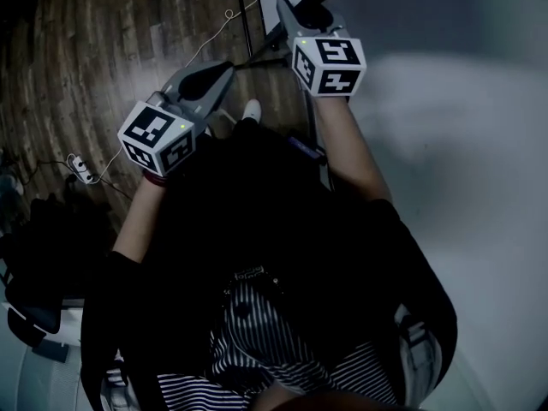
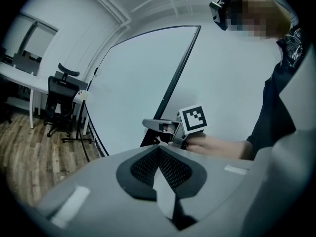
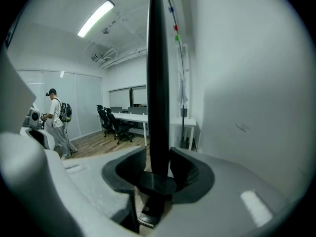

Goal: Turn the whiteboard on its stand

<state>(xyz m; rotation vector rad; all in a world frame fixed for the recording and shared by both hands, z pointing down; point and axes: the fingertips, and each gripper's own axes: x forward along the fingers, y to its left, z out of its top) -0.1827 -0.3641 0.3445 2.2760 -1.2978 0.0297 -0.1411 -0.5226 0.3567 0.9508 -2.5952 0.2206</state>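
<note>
Whiteboard edge (image 3: 159, 73) clamped in right tool (image 3: 159, 168), open floor (image 3: 94, 144) beyond.

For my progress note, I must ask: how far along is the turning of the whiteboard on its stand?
Done: the right gripper has its fingers closed on the black edge of the whiteboard. In hand: that grip, ready to swing the board. Remaining: the turn itself; how much it has turned already cannot be judged here. The left gripper is shut, empty and off the board.
</note>
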